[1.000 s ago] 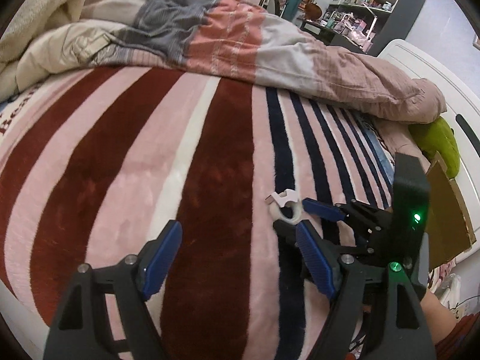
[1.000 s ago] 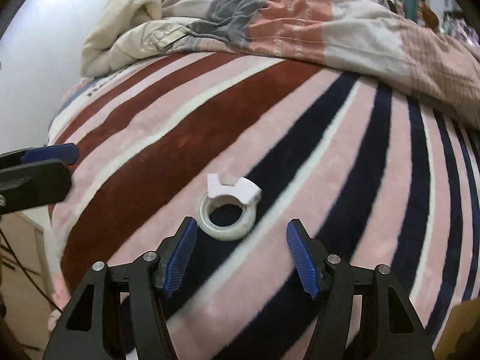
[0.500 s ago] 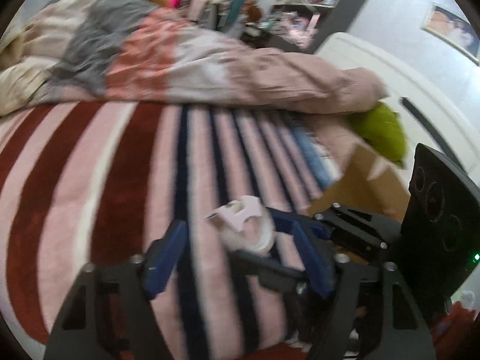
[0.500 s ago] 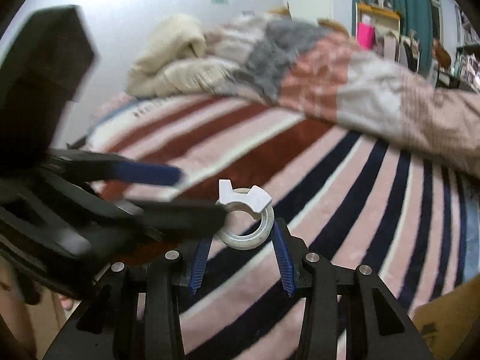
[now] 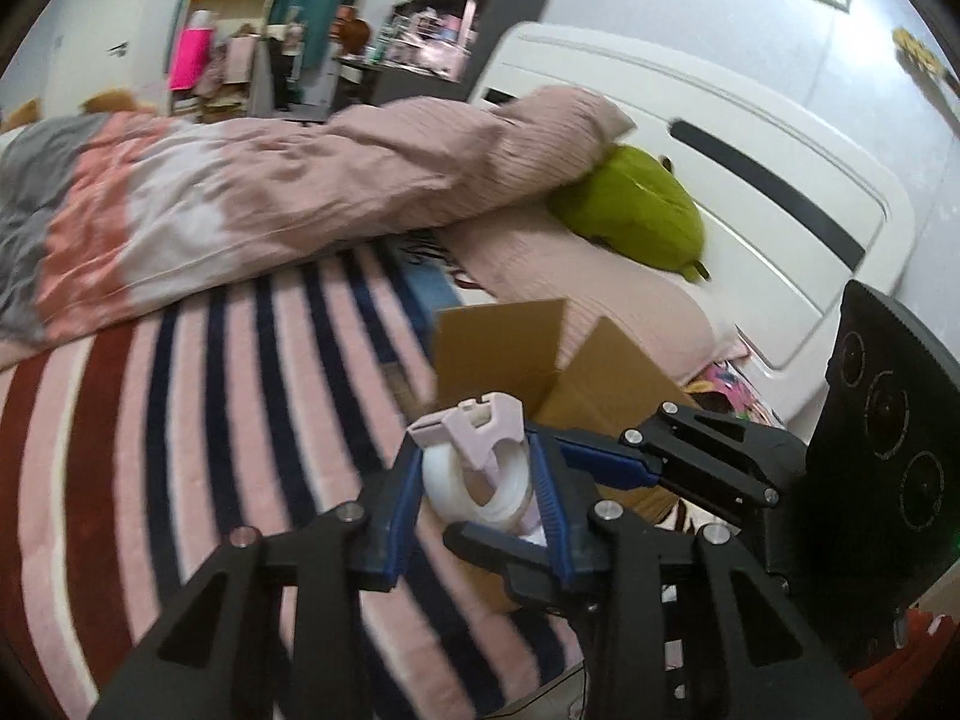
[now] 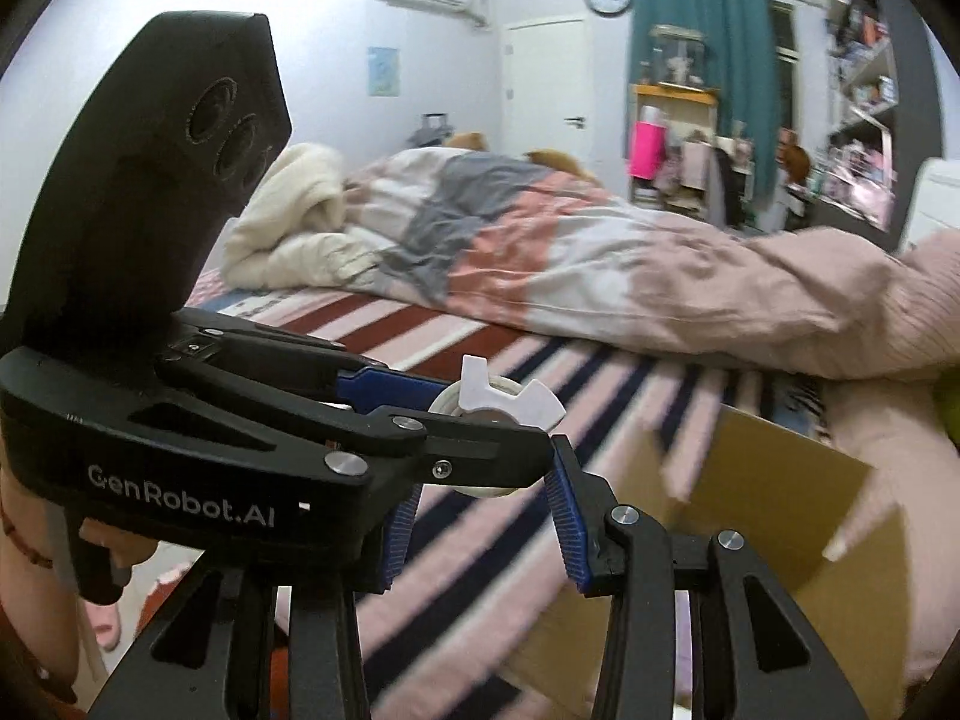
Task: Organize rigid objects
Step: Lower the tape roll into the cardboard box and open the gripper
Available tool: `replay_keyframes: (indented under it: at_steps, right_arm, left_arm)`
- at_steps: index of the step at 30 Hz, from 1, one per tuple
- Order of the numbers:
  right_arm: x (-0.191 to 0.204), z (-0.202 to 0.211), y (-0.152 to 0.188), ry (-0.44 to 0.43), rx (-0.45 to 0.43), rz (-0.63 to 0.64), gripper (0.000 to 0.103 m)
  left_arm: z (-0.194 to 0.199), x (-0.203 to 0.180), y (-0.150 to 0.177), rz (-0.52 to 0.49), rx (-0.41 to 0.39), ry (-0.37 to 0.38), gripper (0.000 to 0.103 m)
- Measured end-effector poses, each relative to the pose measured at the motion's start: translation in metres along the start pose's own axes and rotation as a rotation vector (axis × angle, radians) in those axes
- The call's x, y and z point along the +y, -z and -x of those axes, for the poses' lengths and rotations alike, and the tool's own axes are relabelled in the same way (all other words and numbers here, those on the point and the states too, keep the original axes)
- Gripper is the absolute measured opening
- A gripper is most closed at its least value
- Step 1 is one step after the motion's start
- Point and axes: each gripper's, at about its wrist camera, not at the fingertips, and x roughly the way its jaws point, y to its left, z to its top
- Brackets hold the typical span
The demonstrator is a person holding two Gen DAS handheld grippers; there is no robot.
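Observation:
A white tape roll with a pale dispenser clip (image 5: pixel 480 468) is held above the striped bed. My left gripper (image 5: pixel 477 516) is shut on it, blue pads on both sides. My right gripper (image 6: pixel 480 504) is shut on the same tape roll (image 6: pixel 498 402), crossing the left one; the left gripper's body covers the roll's lower part in the right wrist view. An open cardboard box (image 5: pixel 540 354) stands just beyond the roll; it also shows in the right wrist view (image 6: pixel 756 516).
A striped pink, red and navy blanket (image 5: pixel 210 420) covers the bed. A rumpled duvet (image 5: pixel 270 198) lies across its far side. A green plush (image 5: pixel 636 216) rests by the white headboard (image 5: pixel 750 180). Shelves and furniture stand behind.
The right gripper closed on the tape roll and lifted it off the blanket. The left gripper swung over and closed on it too. Both moved toward the cardboard box.

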Motion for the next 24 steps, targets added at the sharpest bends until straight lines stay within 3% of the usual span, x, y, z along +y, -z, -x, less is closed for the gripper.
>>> replay_keyframes:
  at_steps: [6, 12, 15, 17, 19, 22, 24]
  right_arm:
    - [-0.051, 0.017, 0.014, 0.099, 0.049, -0.055, 0.036]
    - [-0.083, 0.016, 0.024, 0.143, 0.108, -0.098, 0.037]
    - [-0.090, 0.013, 0.029, 0.147, 0.133, -0.118, 0.037]
    - [-0.092, 0.014, 0.032, 0.148, 0.143, -0.125, 0.051]
    - [-0.092, 0.017, 0.035, 0.144, 0.135, -0.131, 0.062]
    - [-0.088, 0.022, 0.033, 0.128, 0.119, -0.125, 0.066]
    - [-0.084, 0.025, 0.031, 0.118, 0.095, -0.115, 0.074]
  left_arm:
    - [-0.047, -0.031, -0.018, -0.039, 0.070, 0.055, 0.033]
    - [-0.078, -0.043, -0.024, -0.060, 0.126, 0.066, 0.033]
    - [-0.083, -0.046, -0.024, -0.068, 0.132, 0.030, 0.050]
    - [-0.079, -0.044, -0.023, -0.072, 0.117, 0.012, 0.067]
    - [-0.071, -0.042, -0.022, -0.073, 0.096, -0.001, 0.075]
    - [-0.055, -0.037, -0.020, -0.064, 0.062, -0.036, 0.080]
    - [-0.039, -0.032, -0.018, -0.052, 0.028, -0.074, 0.085]
